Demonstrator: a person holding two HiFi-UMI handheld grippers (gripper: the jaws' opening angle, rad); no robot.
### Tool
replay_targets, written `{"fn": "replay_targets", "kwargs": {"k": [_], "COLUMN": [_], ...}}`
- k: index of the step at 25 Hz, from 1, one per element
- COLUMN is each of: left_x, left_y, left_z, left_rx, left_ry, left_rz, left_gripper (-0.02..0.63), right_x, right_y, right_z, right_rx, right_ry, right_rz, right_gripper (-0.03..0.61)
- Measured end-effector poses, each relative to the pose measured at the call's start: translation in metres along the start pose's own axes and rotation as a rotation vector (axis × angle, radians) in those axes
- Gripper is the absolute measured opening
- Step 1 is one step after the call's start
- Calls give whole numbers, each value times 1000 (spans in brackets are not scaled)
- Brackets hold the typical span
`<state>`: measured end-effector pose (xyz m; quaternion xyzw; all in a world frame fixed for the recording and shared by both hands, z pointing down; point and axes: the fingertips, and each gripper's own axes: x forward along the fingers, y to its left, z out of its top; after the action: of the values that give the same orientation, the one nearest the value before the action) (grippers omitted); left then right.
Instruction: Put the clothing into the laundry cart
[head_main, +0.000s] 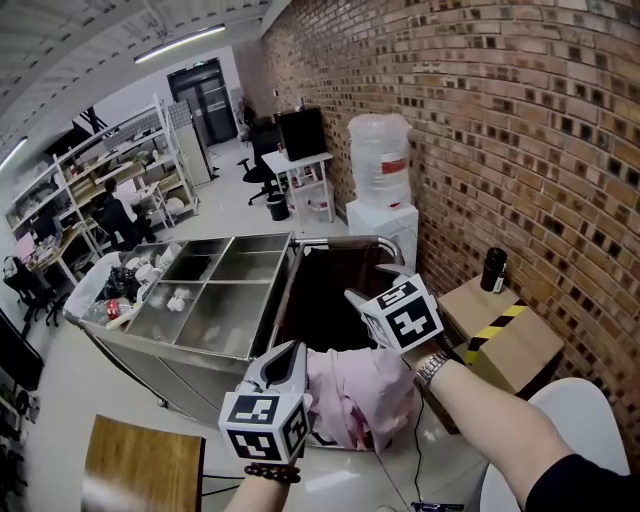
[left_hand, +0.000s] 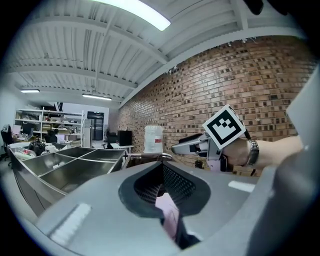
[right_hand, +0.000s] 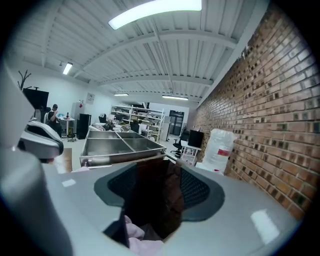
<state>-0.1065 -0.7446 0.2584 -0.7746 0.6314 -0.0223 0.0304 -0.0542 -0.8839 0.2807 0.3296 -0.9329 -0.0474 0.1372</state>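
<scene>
The laundry cart (head_main: 335, 242) stands in the middle of the head view, its inside dark. A pink garment (head_main: 365, 395) lies heaped at the cart's near end. My left gripper (head_main: 290, 352) sits at the heap's left edge, shut on a fold of the pink garment (left_hand: 167, 211). My right gripper (head_main: 360, 298) hovers over the cart beyond the heap, with its jaws apart. Through its gap I see the cart's dark inside (right_hand: 160, 185) and some pink garment (right_hand: 142, 242) below. Nothing is pinched between its pads.
A steel trolley with compartments (head_main: 215, 290) adjoins the cart's left side. A water dispenser (head_main: 382, 190) stands by the brick wall behind. To the right are a cardboard box (head_main: 505, 340) with a black bottle (head_main: 493, 268) and a white chair (head_main: 570, 420). A wooden top (head_main: 140, 465) is near left.
</scene>
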Motion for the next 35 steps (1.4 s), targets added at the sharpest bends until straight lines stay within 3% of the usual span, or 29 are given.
{"fn": "replay_targets", "kwargs": {"k": [12, 21, 35], "left_x": [-58, -106, -204], "left_y": [-25, -52, -99], "left_z": [18, 35, 56], "left_rx": [15, 15, 23], "left_ry": [-20, -45, -63], "left_rz": [-22, -45, -70], "left_gripper": [2, 2, 2], "right_x": [-71, -144, -268], "right_y": [61, 111, 198], "right_z": [21, 44, 51], "right_rx": [-48, -90, -100], "right_ry": [-84, -189, -273], "right_rz": [-7, -35, -60], "right_gripper": [235, 149, 18]}}
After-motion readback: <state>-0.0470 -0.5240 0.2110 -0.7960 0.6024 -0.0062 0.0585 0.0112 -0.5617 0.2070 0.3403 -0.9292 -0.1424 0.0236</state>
